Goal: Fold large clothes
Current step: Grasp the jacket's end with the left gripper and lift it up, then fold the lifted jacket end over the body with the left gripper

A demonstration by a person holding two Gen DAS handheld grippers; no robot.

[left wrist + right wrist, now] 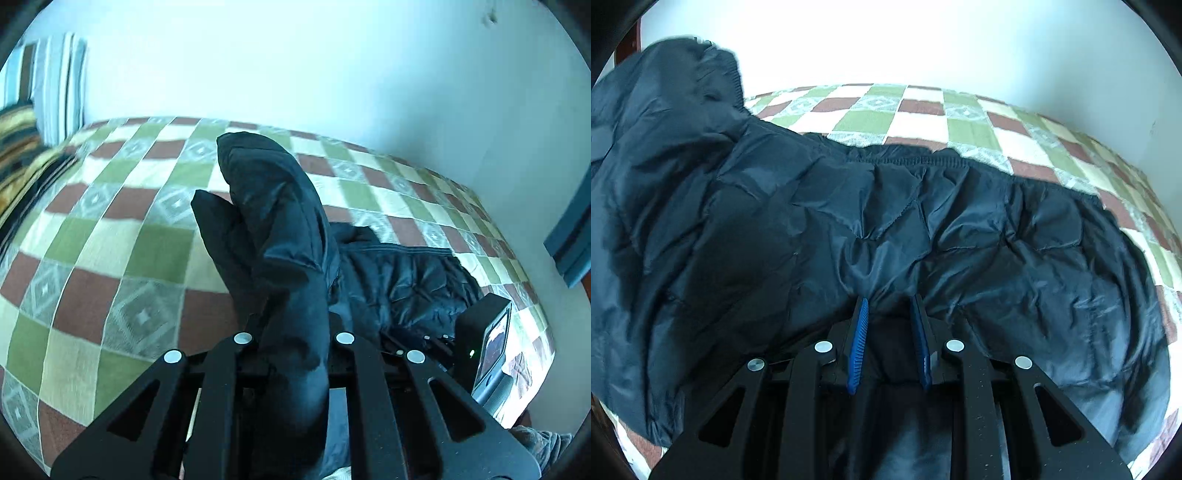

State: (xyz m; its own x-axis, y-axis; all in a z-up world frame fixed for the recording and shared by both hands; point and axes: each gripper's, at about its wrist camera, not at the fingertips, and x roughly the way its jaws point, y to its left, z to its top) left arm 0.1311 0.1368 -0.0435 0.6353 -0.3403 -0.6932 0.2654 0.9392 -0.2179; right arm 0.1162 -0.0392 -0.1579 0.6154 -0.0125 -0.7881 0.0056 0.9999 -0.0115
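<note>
Both hand-held grippers clamp the dark quilted puffer jacket [923,229] on the checkered bed [110,240]: left hand-held gripper [293,332] holds a raised fold, right hand-held gripper [889,306] pinches its near edge.

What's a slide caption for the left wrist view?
Left gripper lifts a jacket sleeve above the checked bedspread.
</note>
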